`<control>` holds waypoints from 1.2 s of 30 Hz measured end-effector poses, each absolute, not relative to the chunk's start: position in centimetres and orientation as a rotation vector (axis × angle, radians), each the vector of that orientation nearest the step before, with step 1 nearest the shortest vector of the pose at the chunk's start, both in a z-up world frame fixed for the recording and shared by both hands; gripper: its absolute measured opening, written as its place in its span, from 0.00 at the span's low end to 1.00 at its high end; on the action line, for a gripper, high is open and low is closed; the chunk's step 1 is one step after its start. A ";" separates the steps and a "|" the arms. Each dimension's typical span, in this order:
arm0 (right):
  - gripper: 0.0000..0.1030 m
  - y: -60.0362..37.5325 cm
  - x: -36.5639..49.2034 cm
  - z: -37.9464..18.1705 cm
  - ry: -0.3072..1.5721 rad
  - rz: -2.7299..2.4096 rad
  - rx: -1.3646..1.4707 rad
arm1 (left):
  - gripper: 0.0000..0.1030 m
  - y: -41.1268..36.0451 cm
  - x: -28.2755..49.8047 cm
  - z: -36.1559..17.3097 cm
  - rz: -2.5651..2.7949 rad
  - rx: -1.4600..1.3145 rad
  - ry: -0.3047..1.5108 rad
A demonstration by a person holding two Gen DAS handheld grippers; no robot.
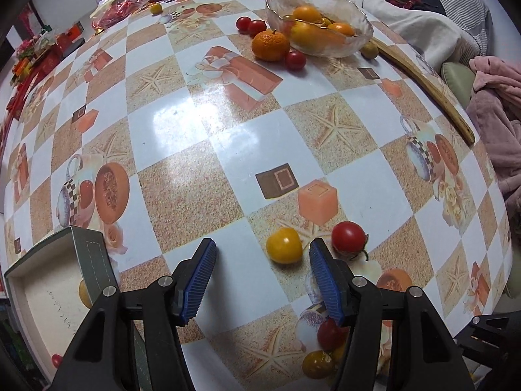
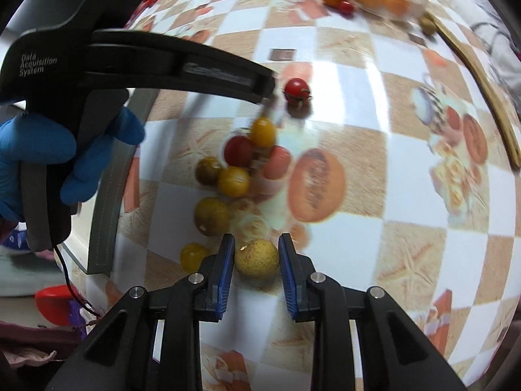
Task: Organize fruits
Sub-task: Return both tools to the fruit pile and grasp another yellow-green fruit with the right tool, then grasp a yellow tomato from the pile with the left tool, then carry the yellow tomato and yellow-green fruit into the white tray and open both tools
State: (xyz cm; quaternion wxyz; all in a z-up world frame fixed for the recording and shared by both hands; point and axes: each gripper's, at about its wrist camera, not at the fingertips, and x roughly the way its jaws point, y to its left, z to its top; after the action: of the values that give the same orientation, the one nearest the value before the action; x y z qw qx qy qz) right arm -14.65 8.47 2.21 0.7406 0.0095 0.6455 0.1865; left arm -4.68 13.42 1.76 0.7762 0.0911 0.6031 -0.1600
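Note:
My left gripper (image 1: pixel 262 254) is open above the table, with a yellow cherry tomato (image 1: pixel 284 245) between its fingertips, close to the right pad. A red cherry tomato (image 1: pixel 348 237) lies just outside that pad. A glass bowl (image 1: pixel 364 32) with oranges stands far back, a mandarin (image 1: pixel 270 45) beside it. My right gripper (image 2: pixel 256 257) is shut on a pale yellow-green round fruit (image 2: pixel 257 259). Ahead of it lies a cluster of yellow and red cherry tomatoes (image 2: pixel 232 181). The left gripper's body (image 2: pixel 130 62) shows in the right wrist view.
An open cardboard box (image 1: pixel 91 254) with a yellow fruit inside sits at the left table edge. A long wooden stick (image 1: pixel 426 84) lies at the right edge. Snack bags (image 1: pixel 123 3) clutter the far left. Bedding and clothes (image 1: pixel 495 97) lie beyond the table.

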 end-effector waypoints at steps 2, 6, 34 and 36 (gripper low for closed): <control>0.29 7.6 -15.4 2.2 1.420 0.398 0.028 | 0.60 13.2 -4.5 1.6 -0.343 0.213 1.299; 0.29 6.0 -14.8 1.8 1.423 0.384 0.048 | 0.59 12.6 -4.3 1.5 -0.336 0.229 1.293; 0.29 1.2 -13.1 7.0 1.415 0.356 0.132 | 0.23 21.6 -9.7 7.1 -0.247 -0.031 1.268; 0.29 2.0 -12.7 7.0 1.414 0.365 0.119 | 0.23 22.9 -10.2 7.4 -0.223 -0.041 1.262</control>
State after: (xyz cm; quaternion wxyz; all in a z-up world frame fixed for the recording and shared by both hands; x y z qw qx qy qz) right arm -12.71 1.96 7.04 0.7435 0.0543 0.6454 0.1665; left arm -10.17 22.91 7.42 0.8015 -0.0190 0.5886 -0.1040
